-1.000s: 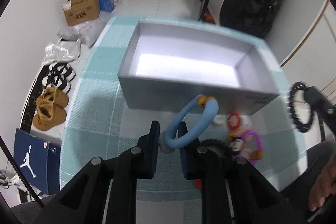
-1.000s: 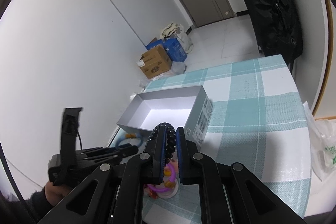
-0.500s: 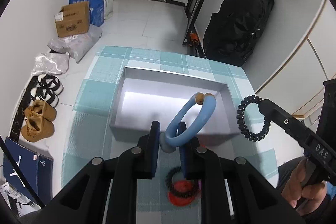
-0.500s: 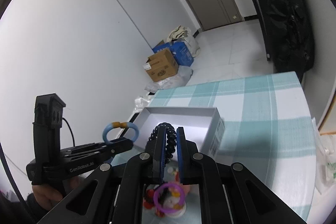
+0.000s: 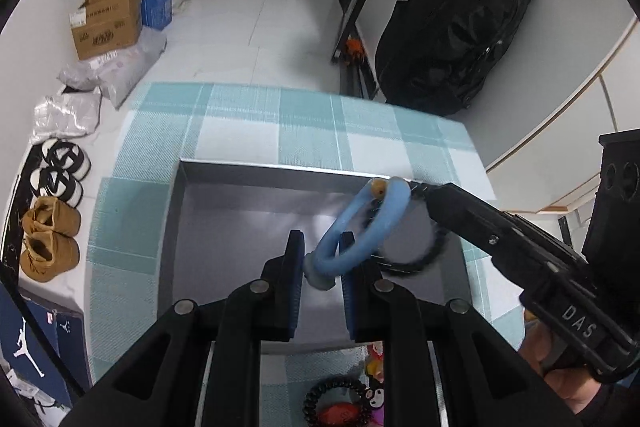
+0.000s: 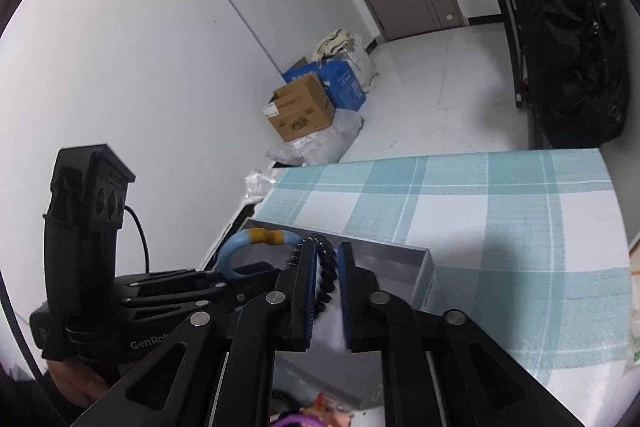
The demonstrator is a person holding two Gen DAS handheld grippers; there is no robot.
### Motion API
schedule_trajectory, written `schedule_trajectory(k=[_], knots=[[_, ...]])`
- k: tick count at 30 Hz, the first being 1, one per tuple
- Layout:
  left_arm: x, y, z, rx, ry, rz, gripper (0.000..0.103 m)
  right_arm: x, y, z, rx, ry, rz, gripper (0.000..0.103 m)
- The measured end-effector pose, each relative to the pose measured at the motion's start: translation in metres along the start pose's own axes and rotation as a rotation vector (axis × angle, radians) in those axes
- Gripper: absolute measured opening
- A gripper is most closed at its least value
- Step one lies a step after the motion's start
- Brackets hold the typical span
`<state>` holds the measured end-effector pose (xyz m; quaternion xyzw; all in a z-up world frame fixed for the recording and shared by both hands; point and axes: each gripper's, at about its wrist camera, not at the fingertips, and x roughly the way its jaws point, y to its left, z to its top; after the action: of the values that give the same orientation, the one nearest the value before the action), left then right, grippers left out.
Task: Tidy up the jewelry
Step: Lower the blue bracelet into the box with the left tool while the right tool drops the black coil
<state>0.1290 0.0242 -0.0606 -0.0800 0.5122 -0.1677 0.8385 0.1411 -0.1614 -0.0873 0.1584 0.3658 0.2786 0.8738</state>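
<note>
Over the box: both grippers hang above the open grey box (image 5: 260, 166), each w/ one piece of jewelry.
Left gripper (image 5: 321, 239): jaws narrow, just eased open a touch; blue ring (image 5: 340, 225) is between the pads, held up clear of the box.
Blue ring: tilted, low end in the jaws, top end w/ orange bead (image 5: 377, 187) leaning toward the box's far right corner.
Right gripper (image 6: 327, 247): nearly closed, jaws just let out slightly; black coil bracelet (image 6: 326, 267) sits between the pads.
Black coil bracelet: hangs off the right gripper's tip over the right part of the box; blurred in left wrist view, so can't tell if it touches the box floor.
Grippers, relation: tips near each other, right one comes in from the right side, blue ring overlapping the coil in left wrist view.
Box: on teal-white checked cloth (image 5: 240, 115); nothing seen lying on the part of its floor that shows.
Near side of box: another black coil (image 5: 320, 399), a red piece (image 5: 340, 413) and a small figure charm (image 5: 374, 397) lie on the cloth.
Hands: person's right hand (image 5: 560, 367) on the right gripper's handle.
Floor beyond: cardboard carton (image 5: 108, 23), tan shoes (image 5: 48, 243), black bag (image 5: 460, 39).
</note>
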Motion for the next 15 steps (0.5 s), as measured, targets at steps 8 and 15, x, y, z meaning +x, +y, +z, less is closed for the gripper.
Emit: schedule_trajectory(k=[8, 15], knots=[[-0.013, 0.011, 0.002, -0.058, -0.053, -0.087, 0.062, -0.004, -0.012, 0.001, 0.028, -0.018, -0.004, 0.041], [-0.023, 0.005, -0.006, -0.026, -0.089, -0.078, 0.063, -0.025, -0.005, 0.000, -0.006, -0.094, -0.009, 0.061]])
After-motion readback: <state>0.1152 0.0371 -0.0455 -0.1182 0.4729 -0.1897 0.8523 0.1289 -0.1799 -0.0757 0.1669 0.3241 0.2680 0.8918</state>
